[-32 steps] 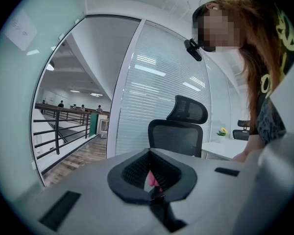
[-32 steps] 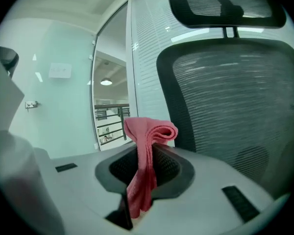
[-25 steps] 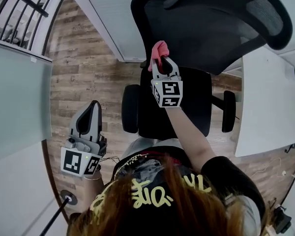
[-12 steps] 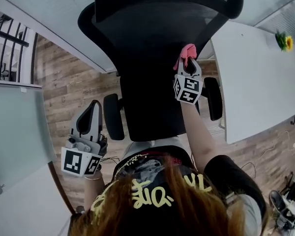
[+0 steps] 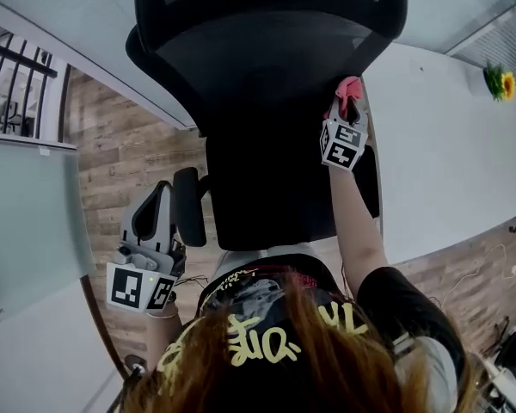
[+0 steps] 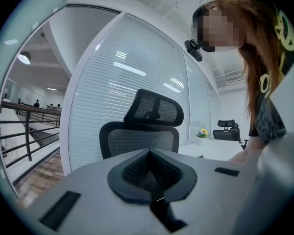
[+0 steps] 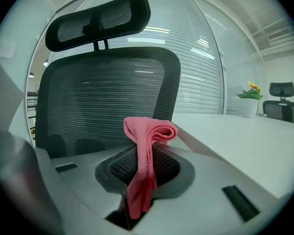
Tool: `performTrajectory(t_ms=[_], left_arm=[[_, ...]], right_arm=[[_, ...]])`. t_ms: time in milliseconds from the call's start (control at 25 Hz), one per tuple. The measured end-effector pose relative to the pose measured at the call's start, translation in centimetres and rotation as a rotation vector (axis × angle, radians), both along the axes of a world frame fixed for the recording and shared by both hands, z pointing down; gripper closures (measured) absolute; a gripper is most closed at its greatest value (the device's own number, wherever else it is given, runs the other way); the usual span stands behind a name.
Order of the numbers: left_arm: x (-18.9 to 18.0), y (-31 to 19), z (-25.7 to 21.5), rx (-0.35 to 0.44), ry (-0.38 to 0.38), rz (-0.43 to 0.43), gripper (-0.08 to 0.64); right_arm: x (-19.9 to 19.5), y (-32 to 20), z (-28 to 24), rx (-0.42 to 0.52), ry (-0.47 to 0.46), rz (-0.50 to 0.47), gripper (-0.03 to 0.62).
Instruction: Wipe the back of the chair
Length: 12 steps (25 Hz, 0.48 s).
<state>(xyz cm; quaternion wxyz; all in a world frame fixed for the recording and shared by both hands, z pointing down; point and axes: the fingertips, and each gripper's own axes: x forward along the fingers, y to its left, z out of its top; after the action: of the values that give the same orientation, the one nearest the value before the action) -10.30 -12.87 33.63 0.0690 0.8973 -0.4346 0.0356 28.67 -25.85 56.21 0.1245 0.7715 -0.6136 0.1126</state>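
1. Holding a pink cloth [image 7: 148,146], your right gripper [image 7: 143,166] has its fingers closed on the fabric. The cloth's folded top curls over above the fingers and its lower end hangs down between them.
2. From the head view, your right gripper [image 5: 349,108] is raised at the right edge of the chair back [image 5: 267,67], with the cloth [image 5: 349,88] at that edge. No view shows whether the cloth actually touches the mesh.
3. In the right gripper view, the chair back [image 7: 103,97] fills the space right behind the cloth, with the headrest [image 7: 98,19] above it.
4. Your left gripper [image 5: 151,218] hangs low on the chair's left side, just beside the left armrest [image 5: 187,206] and apart from the chair back.
5. In the left gripper view, the fingers of your left gripper [image 6: 149,177] are pressed together with nothing between them, and they point toward the chair back [image 6: 139,140].
6. To the right of the chair lies the white desk [image 5: 439,153], its near corner just beside your right gripper.
7. At the desk's far end, well away from the chair, stands a small potted plant [image 5: 497,80] with a yellow flower.
8. Under and to the left of the chair you see the wooden floor [image 5: 125,166].
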Motion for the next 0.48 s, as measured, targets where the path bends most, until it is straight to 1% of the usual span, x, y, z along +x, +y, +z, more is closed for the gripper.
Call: performTrajectory(t_ms=[200,400,480], left_arm=[[0.3,0.6,-0.1,0.002,-0.010,-0.044,0.571],[0.2,1.2,0.2,-0.006,-0.018,-0.078,0.571],[0.3,1.4,0.1,-0.006,-0.018,-0.086,0.571]], right_arm=[[0.8,-1.1,1.1,-0.012,-0.013,-0.017,0.522],[0.5,-1.5,1.7,0.018,-0.018,-0.033,0.522],[0.2,-1.4,2.0,0.011,-0.026,-0.043,0.522]])
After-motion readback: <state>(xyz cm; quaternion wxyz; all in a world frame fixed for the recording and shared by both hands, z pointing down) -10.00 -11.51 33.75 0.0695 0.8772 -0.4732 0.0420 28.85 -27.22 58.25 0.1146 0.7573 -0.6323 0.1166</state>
